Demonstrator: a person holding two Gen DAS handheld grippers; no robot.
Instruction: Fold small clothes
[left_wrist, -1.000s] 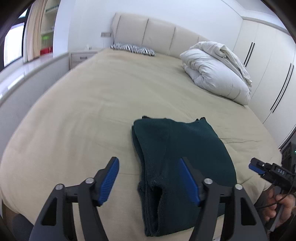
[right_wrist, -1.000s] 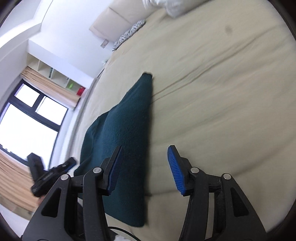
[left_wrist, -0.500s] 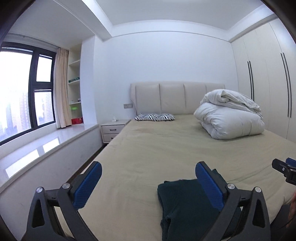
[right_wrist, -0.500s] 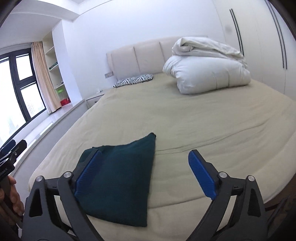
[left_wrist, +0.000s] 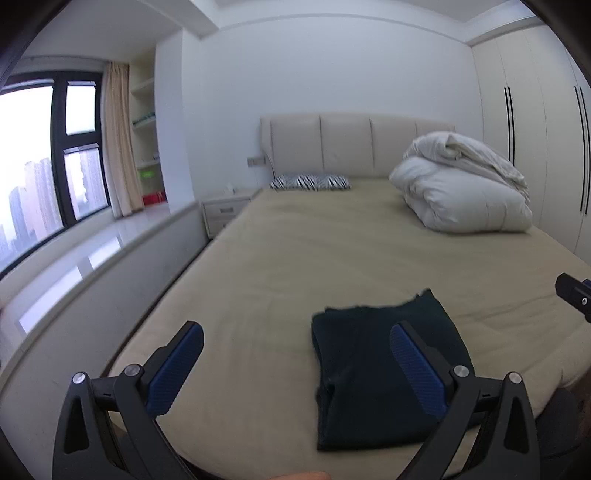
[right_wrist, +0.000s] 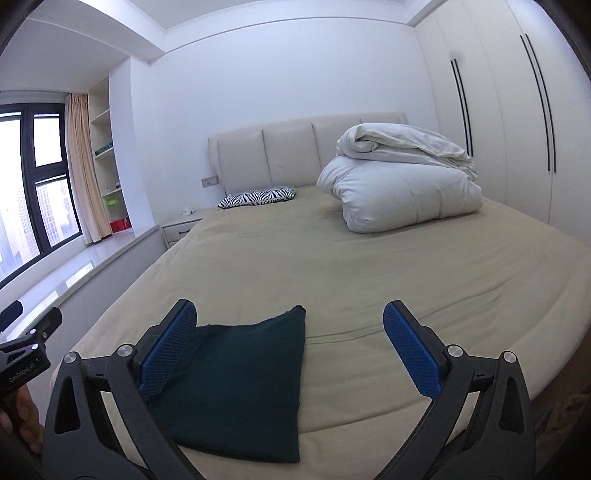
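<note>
Mostly, a wide bed (left_wrist: 332, 258) with a tan sheet fills both views, and everything else is placed around it. Its padded cream headboard (left_wrist: 351, 144) stands against the far white wall. A white wardrobe (right_wrist: 517, 129) with long dark handles lines the wall past the bed's right side. A dark-framed window (left_wrist: 48, 158) with a pale curtain (left_wrist: 118, 140) sits beyond the bed's left side, above a low white ledge that runs along that side. A bulky white duvet (right_wrist: 402, 188), folded into a heap, lies on the bed's far right corner near the headboard. A small bedside cabinet (left_wrist: 225, 214) stands at the bed's far left corner. A zebra-striped pillow (left_wrist: 310, 182) lies flat at the foot of the headboard.

A folded dark green garment (right_wrist: 243, 391) lies flat on the near end of the bed, close to the front edge, with bare sheet all around it and nothing resting on top.

Both tools hang above the bed's near end, clear of the cloth. The left gripper (left_wrist: 295, 369) has its blue pads spread wide apart, having just been opening, and nothing is between them; its right finger stands in front of part of the garment. The right gripper (right_wrist: 290, 347) is likewise spread wide and empty, its left finger overlapping the garment's near corner in view. A hand (right_wrist: 22, 417) holds the left tool's handle.
</note>
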